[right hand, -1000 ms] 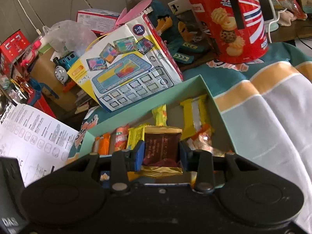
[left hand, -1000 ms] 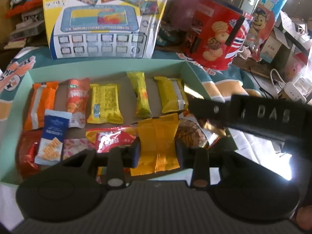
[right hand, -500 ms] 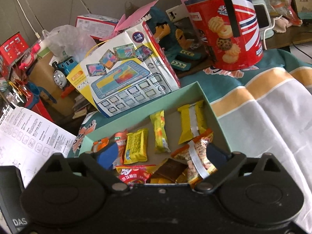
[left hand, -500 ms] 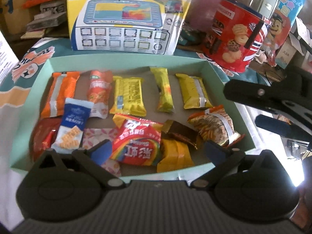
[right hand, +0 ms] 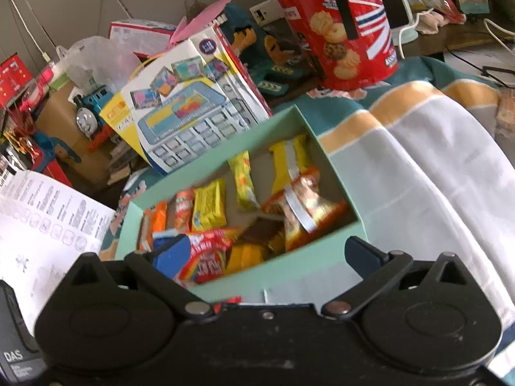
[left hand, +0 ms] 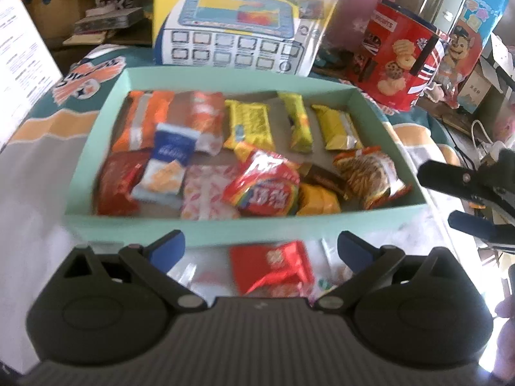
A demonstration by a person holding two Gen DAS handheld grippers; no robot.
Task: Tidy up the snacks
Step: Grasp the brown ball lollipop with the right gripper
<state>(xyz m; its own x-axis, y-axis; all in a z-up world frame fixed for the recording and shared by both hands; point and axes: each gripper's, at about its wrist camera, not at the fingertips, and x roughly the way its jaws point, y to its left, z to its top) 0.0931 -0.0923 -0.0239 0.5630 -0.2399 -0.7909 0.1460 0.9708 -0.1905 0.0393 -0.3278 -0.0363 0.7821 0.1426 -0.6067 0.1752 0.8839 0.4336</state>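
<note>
A mint green box (left hand: 244,228) holds several snack packs: a red rainbow candy bag (left hand: 264,189), an orange-yellow pack (left hand: 317,199) and a brown chocolate pack (left hand: 325,178) at its near side. My left gripper (left hand: 259,251) is open and empty, just in front of the box, above a red snack pack (left hand: 273,267) lying on the cloth. My right gripper (right hand: 268,252) is open and empty at the box's near right corner (right hand: 322,257); its fingers (left hand: 463,180) show at the right of the left wrist view.
A toy tablet carton (left hand: 238,22) stands behind the box. A red biscuit tin (left hand: 402,61) stands at the back right. A printed leaflet (right hand: 42,225) lies left. The striped cloth (right hand: 434,177) spreads to the right of the box.
Both grippers opened and dropped their packs, orange-yellow and brown, into the box's near side. Both have since pulled back toward me; a red pack outside the box has come into view.
</note>
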